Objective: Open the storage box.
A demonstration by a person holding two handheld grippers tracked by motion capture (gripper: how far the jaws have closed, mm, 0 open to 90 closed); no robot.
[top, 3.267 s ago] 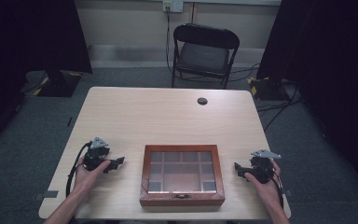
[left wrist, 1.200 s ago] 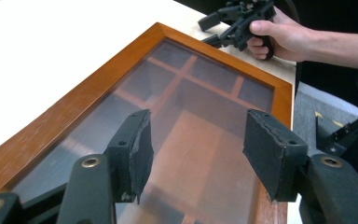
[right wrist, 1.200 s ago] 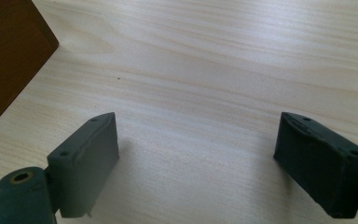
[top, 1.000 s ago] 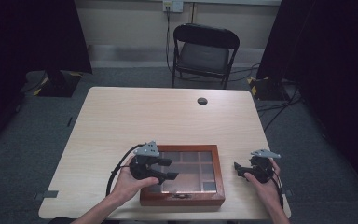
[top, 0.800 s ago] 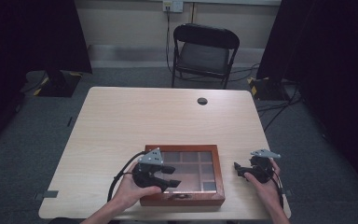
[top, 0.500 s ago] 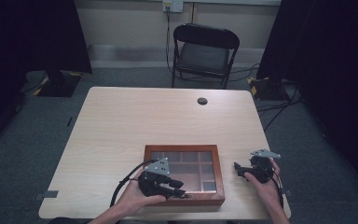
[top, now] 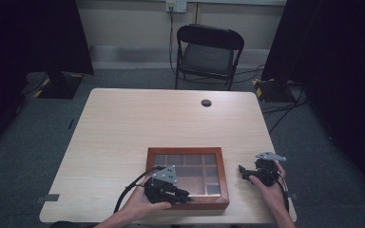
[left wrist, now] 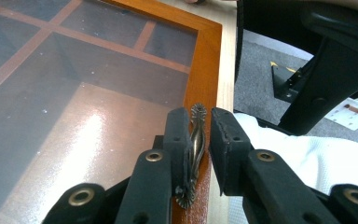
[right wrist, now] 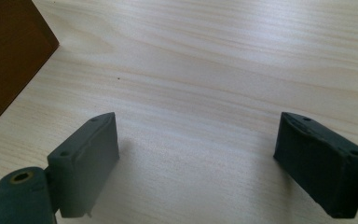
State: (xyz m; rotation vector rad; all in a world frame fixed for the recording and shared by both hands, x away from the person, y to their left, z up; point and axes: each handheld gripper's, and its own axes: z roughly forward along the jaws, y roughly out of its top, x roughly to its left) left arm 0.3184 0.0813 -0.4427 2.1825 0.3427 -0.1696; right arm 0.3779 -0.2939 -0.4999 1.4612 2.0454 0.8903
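Left gripper (left wrist: 198,135): jaws nearly together, set on either side of a small brass handle (left wrist: 195,144) on the front edge of the wooden box (left wrist: 205,70). The left-hand jaw lies against the handle; a thin gap remains at the other jaw, so a firm pinch cannot be confirmed. In the high view this gripper (top: 183,194) sits at the box's near edge, left of centre, held by the person's left hand (top: 140,204), cable looping off to the left.

Right gripper (right wrist: 198,158): jaws spread wide, nothing between them, low over bare worktop (right wrist: 214,70). A corner of the box (right wrist: 9,51) shows at the upper left of its view. In the high view this gripper (top: 245,172) is just right of the box, apart from it, held by the right hand (top: 268,187), grey plate on top.

Wooden box (top: 187,154): reddish-brown frame, glass lid closed, lying flat near the front edge of the worktop (top: 147,123), about mid-width. Interior divided into compartments by wooden partitions, seen through the glass; contents cannot be made out.

Worktop: pale wood, a round dark cable port (top: 206,102) near its far edge.

Beyond the worktop: a black folding chair (top: 208,54) on grey carpet, facing the table.
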